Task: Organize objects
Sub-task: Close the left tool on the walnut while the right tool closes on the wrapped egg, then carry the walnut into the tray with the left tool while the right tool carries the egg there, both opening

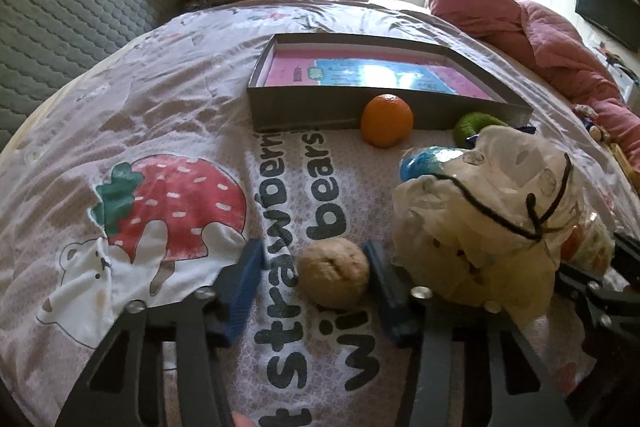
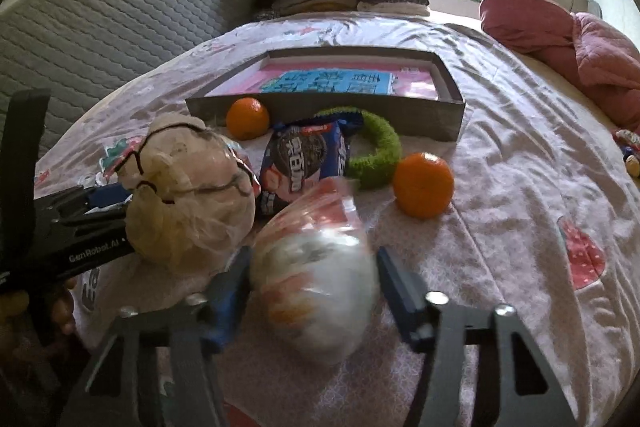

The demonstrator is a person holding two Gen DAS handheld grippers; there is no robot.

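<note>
On the bed (image 1: 168, 99), the left tool (image 1: 316, 277) brackets a firm brown ball (image 1: 334, 273), pads apart. The right tool (image 2: 314, 281) pinches a soft, slippery snack bag (image 2: 316, 279) at its middle.

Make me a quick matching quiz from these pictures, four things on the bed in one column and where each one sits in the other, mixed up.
Things:
1. brown ball
2. clear snack bag
3. green ring
4. pink and blue sheet

Places:
A. inside the shallow grey box
B. between the left tongs
C. between the right tongs
D. on the bedspread in front of the box, partly under a dark snack packet

Pairs: 1-B, 2-C, 3-D, 4-A
</note>
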